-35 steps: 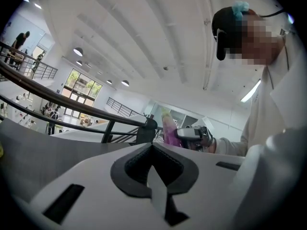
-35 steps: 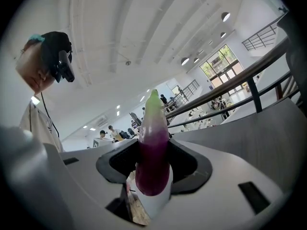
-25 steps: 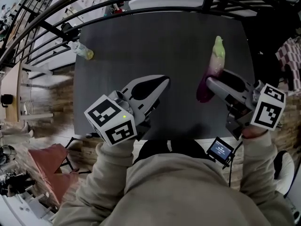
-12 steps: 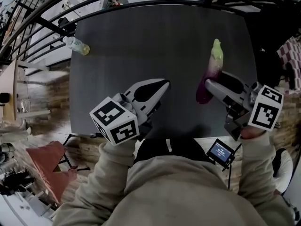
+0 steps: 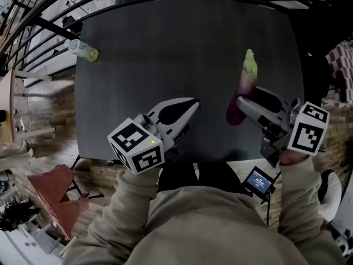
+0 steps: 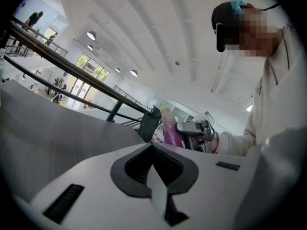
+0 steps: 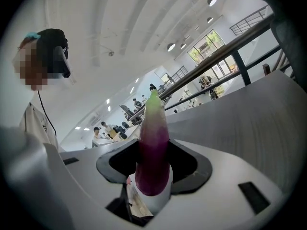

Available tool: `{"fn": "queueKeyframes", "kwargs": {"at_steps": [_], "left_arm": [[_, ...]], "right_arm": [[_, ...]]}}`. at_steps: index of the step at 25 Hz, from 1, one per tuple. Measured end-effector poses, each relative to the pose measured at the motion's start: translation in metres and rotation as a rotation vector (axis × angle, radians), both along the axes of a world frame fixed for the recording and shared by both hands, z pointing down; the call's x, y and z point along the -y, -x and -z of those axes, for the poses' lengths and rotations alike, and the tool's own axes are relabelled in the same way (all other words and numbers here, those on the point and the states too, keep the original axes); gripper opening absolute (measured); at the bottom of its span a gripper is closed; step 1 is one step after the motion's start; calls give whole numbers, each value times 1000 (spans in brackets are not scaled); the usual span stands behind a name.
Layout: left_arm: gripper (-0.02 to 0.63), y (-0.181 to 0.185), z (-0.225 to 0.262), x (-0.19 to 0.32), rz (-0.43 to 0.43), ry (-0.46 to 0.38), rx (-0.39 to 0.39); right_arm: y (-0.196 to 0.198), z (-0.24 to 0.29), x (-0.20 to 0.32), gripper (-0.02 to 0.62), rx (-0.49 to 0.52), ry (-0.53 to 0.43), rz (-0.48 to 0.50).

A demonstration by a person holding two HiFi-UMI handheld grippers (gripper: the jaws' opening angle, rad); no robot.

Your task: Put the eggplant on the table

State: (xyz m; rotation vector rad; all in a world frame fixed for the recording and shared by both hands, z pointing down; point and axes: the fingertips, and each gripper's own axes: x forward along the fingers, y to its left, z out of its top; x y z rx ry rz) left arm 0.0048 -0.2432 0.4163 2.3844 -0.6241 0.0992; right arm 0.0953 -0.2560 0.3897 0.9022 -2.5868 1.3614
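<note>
A purple eggplant (image 5: 246, 85) with a pale green tip lies lengthwise in my right gripper (image 5: 238, 101), over the right part of the dark table (image 5: 165, 48). Those jaws are shut on its purple lower end, and the green tip points away from me. In the right gripper view the eggplant (image 7: 152, 147) stands up between the jaws of the right gripper (image 7: 152, 174). Whether it touches the table I cannot tell. My left gripper (image 5: 192, 102) is shut and empty, low over the table's near middle. The left gripper view shows the left gripper (image 6: 153, 150) closed, with the eggplant (image 6: 169, 128) beyond it.
A plastic bottle (image 5: 83, 49) lies at the table's far left corner. Black railings (image 5: 49, 26) curve round the far side. A small screen device (image 5: 258, 180) hangs by the near edge at the right. Something red (image 5: 52, 186) lies on the floor at the left.
Both grippers have sunk towards the table, the right one still holding the eggplant. Neither pair of jaws has changed.
</note>
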Motion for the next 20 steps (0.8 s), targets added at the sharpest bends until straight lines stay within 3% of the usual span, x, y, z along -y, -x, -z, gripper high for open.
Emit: {"fn": "queueKeyframes", "kwargs": {"at_steps": [20], "left_arm": [[0, -1, -76, -32, 13, 152, -3]], "right_arm": [[-17, -117, -33, 207, -94, 239, 57]]}}
